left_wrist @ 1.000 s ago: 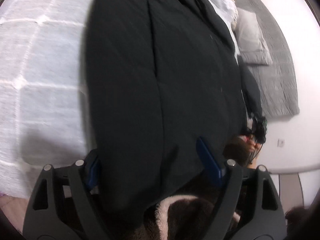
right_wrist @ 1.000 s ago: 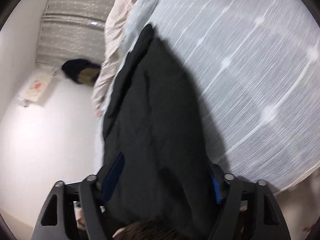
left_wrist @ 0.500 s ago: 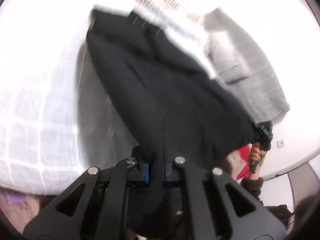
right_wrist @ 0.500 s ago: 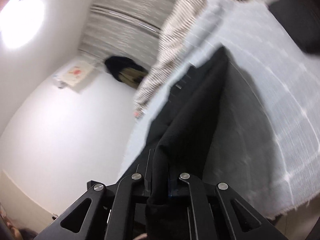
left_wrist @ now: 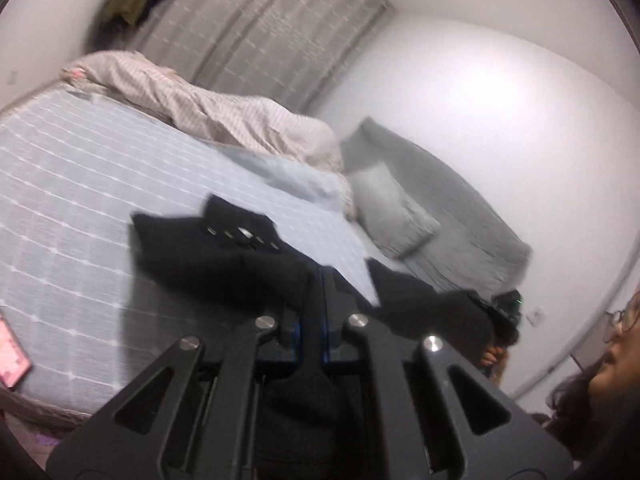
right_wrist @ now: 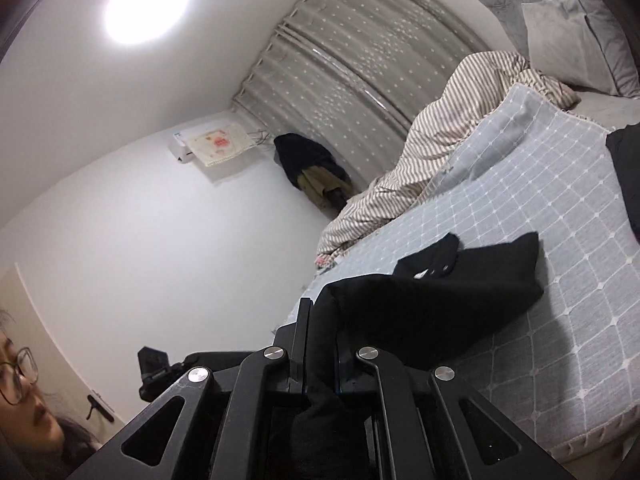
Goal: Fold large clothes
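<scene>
A large black garment (left_wrist: 224, 264) is lifted by its near edge off the bed, its far end with a row of pale labels still lying on the checked cover. My left gripper (left_wrist: 316, 280) is shut on one corner of that edge, cloth hanging down between the fingers. In the right wrist view the same black garment (right_wrist: 440, 304) stretches from my right gripper (right_wrist: 320, 320), which is shut on the other corner. The right gripper (left_wrist: 505, 309) also shows in the left wrist view, held by a hand (left_wrist: 493, 357).
The bed's light checked cover (right_wrist: 568, 240) carries a striped duvet (left_wrist: 224, 108) and another dark garment (right_wrist: 628, 176) at its far side. Grey pillow (left_wrist: 392, 216) and quilt lean on the wall. A pink phone (left_wrist: 12, 354) lies near the edge. A person (left_wrist: 612, 360) stands close.
Both grippers closed on the garment's near edge and rose, pulling it up off the bed. Both views tilted from the cloth to the room.
</scene>
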A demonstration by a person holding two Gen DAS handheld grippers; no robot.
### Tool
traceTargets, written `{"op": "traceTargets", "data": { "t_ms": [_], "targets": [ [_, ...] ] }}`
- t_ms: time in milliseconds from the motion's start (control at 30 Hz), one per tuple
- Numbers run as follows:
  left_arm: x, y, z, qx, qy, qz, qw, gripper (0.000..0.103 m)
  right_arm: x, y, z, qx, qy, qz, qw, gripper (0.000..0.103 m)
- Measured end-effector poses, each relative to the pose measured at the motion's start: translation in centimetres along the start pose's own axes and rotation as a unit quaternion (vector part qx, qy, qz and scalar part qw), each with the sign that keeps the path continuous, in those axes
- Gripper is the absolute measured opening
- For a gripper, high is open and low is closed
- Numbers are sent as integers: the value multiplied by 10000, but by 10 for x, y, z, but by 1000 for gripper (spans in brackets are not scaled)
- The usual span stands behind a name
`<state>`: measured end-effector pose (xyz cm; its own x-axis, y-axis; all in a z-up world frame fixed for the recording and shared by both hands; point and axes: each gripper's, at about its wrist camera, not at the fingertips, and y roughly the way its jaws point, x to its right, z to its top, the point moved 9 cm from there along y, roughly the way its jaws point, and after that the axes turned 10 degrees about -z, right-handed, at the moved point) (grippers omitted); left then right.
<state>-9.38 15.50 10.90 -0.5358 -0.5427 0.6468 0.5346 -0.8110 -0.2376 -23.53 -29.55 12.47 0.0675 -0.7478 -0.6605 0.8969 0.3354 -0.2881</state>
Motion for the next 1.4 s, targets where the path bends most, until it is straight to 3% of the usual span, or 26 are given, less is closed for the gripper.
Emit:
{"op": "traceTargets", "data": {
  "t_ms": [133, 333, 533, 567, 700, 733, 800, 867, 900, 933, 1000, 1067, 1167, 1300, 1400],
  "targets": [
    [-53, 20, 14, 17, -363, 655, 9972, 9, 23, 13, 19, -2, 132, -717, 9973, 7],
    [-120, 91, 52, -83, -649, 1160, 9911, 10, 74, 108, 50, -170, 426, -1429, 9887, 7],
    [-202, 154, 63, -281, -1076, 1807, 9772, 13, 154, 203, 63, -498, 243, -2857, 9567, 7],
    [-216, 163, 61, -344, -1178, 1920, 9737, 15, 167, 214, 63, -570, 298, -2951, 9533, 8],
    [-275, 197, 49, -587, -1316, 2530, 9567, 47, 229, 261, 50, -1068, 721, -3153, 9402, 14],
    [-289, 202, 44, -655, -1343, 2726, 9504, 49, 240, 268, 46, -1158, 792, -3198, 9370, 17],
    [-292, 204, 36, -691, -1485, 2594, 9518, 49, 259, 281, 33, -1436, 979, -3063, 9359, 22],
    [-283, 200, 35, -650, -1434, 2210, 9625, 57, 261, 283, 28, -1576, 1034, -2665, 9452, 31],
    [-280, 197, 35, -665, -1315, 2172, 9649, 65, 260, 281, 29, -1577, 1066, -2495, 9495, 37],
    [-276, 192, 37, -685, -1059, 2200, 9673, 70, 260, 276, 32, -1539, 1169, -2242, 9552, 50],
    [-272, 187, 41, -732, -661, 2273, 9688, 76, 261, 261, 44, -1310, 1346, -2022, 9612, 66],
    [-276, 187, 41, -911, -279, 2325, 9679, 80, 266, 244, 63, -930, 1264, -2091, 9652, 68],
    [-294, 201, 35, -1305, -72, 2402, 9619, 80, 271, 240, 69, -925, 810, -2489, 9607, 68],
    [-327, 232, 28, -1619, -390, 2380, 9569, 80, 275, 269, 53, -1384, 466, -2708, 9515, 68],
    [-345, 255, 29, -1620, -740, 2365, 9552, 71, 283, 307, 44, -1536, 26, -3233, 9337, 68]
  ]
}}
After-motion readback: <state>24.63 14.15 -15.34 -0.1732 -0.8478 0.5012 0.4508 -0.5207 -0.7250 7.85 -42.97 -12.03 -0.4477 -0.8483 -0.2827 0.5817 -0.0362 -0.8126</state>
